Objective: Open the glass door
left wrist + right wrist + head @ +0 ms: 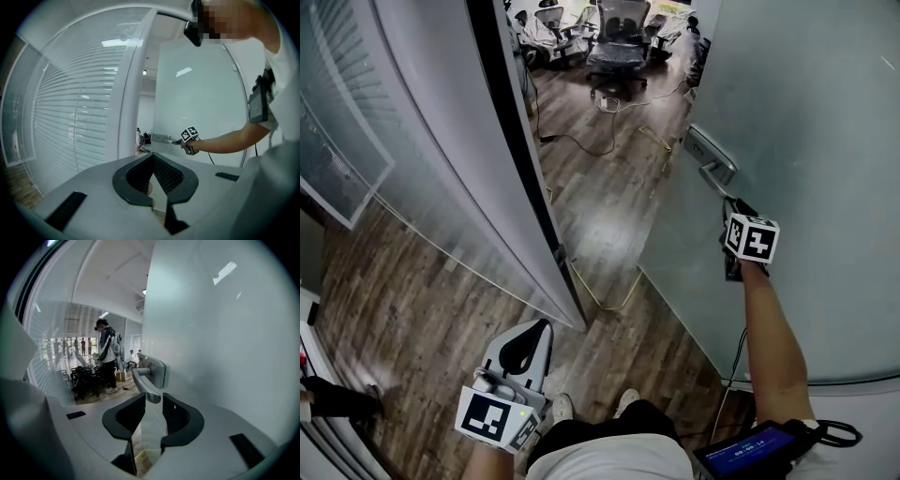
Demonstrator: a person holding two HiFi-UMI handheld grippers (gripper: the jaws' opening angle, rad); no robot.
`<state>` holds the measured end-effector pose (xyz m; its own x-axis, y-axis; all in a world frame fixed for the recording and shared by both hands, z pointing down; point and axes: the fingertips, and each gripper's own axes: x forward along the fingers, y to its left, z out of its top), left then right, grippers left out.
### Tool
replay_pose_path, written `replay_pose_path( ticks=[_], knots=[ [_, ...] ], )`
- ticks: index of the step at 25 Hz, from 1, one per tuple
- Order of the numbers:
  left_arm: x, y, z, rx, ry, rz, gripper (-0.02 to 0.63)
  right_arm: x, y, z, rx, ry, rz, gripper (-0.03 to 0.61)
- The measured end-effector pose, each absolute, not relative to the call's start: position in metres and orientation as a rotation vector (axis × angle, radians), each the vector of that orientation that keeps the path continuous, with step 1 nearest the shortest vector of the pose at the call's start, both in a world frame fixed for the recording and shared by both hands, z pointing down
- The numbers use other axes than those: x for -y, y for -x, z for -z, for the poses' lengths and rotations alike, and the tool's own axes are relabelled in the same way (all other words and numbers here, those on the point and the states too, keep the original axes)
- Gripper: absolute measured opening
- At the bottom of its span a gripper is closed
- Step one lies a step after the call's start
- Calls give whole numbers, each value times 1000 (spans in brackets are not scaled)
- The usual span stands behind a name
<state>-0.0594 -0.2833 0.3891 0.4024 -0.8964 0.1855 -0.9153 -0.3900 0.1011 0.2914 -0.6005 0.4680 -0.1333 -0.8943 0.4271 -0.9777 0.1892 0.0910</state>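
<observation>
The frosted glass door (806, 112) stands partly open on the right, and its metal lever handle (712, 167) faces the gap. My right gripper (731, 204) reaches up to that handle. In the right gripper view the lever's end (146, 389) sits between the tips, and the right gripper (153, 398) is shut on it. The left gripper view shows the same grip from the side, with the handle (161, 138) level on the door (201, 93). My left gripper (544, 326) hangs low near my body, away from the door, shut and empty (153, 157).
A fixed glass wall with blinds (422, 169) and a dark door post (520, 141) bound the opening on the left. Through the gap lie wooden floor, cables (581, 145) and office chairs (619, 42). A person (107, 357) stands in the room beyond.
</observation>
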Motion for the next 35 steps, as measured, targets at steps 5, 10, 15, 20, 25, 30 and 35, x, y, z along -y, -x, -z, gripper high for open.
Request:
replay_pose_path(
  ticks=[5, 10, 15, 20, 25, 30, 35],
  knots=[
    [280, 68, -388, 1592, -2490, -136, -2, 568, -285, -427, 2193, -1862, -187, 110],
    [285, 65, -389, 1554, -2524, -122, -2, 531, -273, -377, 2307, -1926, -43, 110],
    [263, 90, -383, 1492, -2586, -83, -2, 453, -228, -321, 2402, -1947, 110, 110],
    [246, 108, -381, 1437, -2629, -46, -2, 385, -190, -288, 2449, -1975, 200, 86],
    [221, 117, -380, 1375, -2683, -32, -2, 320, -156, -271, 2497, -1947, 256, 59],
    [190, 143, -376, 1385, -2691, -20, -2, 255, -122, -269, 2571, -1967, 184, 3],
    [182, 154, -370, 1427, -2637, 2, -2, 236, -93, -285, 2619, -1866, 96, 3]
  ],
)
